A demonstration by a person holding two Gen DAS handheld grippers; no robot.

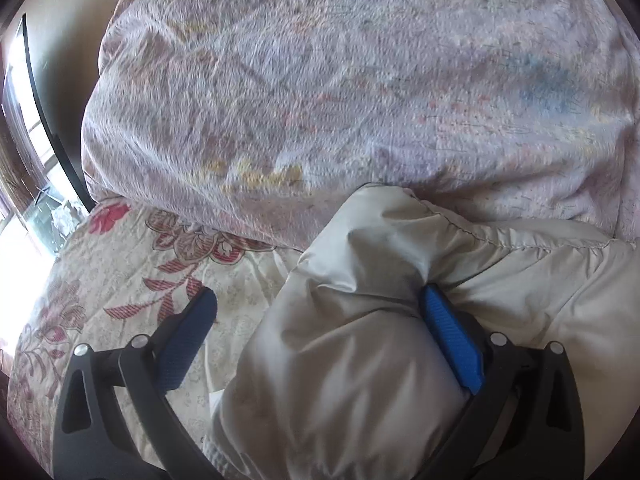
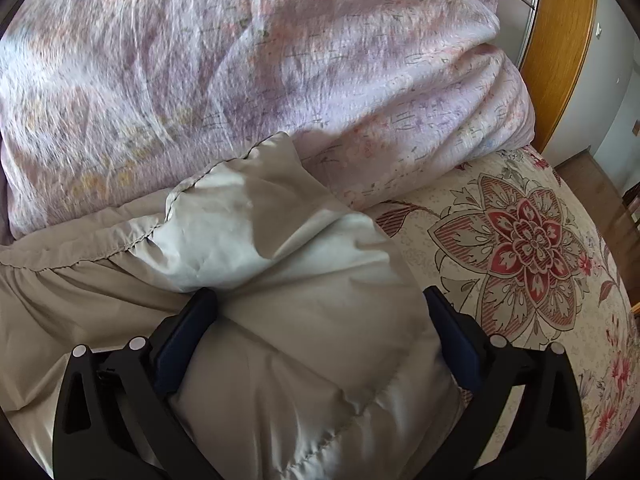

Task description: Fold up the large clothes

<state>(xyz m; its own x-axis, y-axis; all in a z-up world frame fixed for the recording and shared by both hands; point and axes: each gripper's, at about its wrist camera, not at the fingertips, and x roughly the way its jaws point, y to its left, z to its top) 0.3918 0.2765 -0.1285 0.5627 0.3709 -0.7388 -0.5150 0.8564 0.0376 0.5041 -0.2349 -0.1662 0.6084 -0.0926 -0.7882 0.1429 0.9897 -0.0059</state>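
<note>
Both grippers reach forward over the bed, jaws wide: left gripper [image 1: 320, 300] and right gripper [image 2: 320, 300] straddle the beige padded garment [image 2: 304, 360] bulging toward twelve o'clock, unclamped.

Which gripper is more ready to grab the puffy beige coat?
Right. The right gripper has the coat filling the whole gap between its open fingers. The left gripper is open too, but the coat only reaches one finger; the other hangs over the bedspread.

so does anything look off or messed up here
Nothing damaged or spilled. The beige padded garment lies bunched and creased on the floral bedspread, against a heaped pink quilt. Both the left claw and right claw gape wide around puffy folds.
</note>
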